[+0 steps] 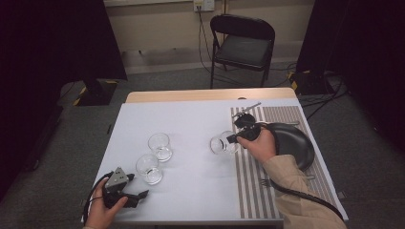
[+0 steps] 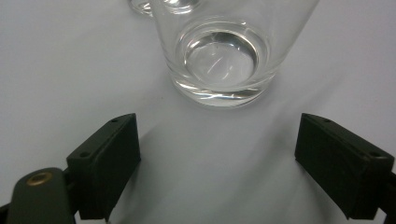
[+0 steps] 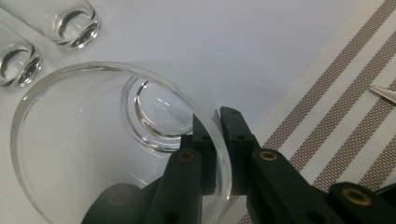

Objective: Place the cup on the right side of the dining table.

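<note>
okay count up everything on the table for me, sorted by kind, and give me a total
Clear glasses: 3, one pinched at its rim by the right gripper, two standing near the left gripper
Black plate: 1
Striped placemat: 1
Cutlery pieces: 2, a fork and a knife
Total: 7

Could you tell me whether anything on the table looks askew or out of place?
Only the glass pinched by its rim in the right gripper: it is tilted, mouth towards the gripper. The two other glasses stand upright; nothing looks spilled or broken.
</note>
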A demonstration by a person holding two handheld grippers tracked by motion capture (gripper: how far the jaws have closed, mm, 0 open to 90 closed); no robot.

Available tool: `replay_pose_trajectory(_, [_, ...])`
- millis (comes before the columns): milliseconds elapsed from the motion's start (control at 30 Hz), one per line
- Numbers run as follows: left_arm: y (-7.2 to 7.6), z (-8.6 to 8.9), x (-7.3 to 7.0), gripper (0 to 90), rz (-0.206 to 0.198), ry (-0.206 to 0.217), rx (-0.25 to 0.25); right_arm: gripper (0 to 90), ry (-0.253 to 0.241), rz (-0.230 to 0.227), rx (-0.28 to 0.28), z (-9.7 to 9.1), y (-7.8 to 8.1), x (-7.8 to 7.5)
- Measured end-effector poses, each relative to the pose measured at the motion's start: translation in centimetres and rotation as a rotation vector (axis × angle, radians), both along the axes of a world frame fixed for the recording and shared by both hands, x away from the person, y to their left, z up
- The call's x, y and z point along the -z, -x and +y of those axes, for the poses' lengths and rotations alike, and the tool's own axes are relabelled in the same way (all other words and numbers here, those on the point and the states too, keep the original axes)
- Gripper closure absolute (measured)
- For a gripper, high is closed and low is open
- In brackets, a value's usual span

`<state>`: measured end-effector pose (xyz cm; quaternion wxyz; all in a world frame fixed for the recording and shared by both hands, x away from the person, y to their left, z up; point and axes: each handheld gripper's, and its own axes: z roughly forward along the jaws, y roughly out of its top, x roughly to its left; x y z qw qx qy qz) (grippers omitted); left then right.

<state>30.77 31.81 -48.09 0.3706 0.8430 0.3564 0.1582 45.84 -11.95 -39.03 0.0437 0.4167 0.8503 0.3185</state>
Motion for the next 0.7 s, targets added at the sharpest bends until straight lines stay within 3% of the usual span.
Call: replay_pose_trajectory(700, [0.0, 0.01, 0.0, 13.1, 0.0, 0.0, 0.0, 85.4, 0.007, -0.002, 0.035, -0.95, -0.45, 0.08])
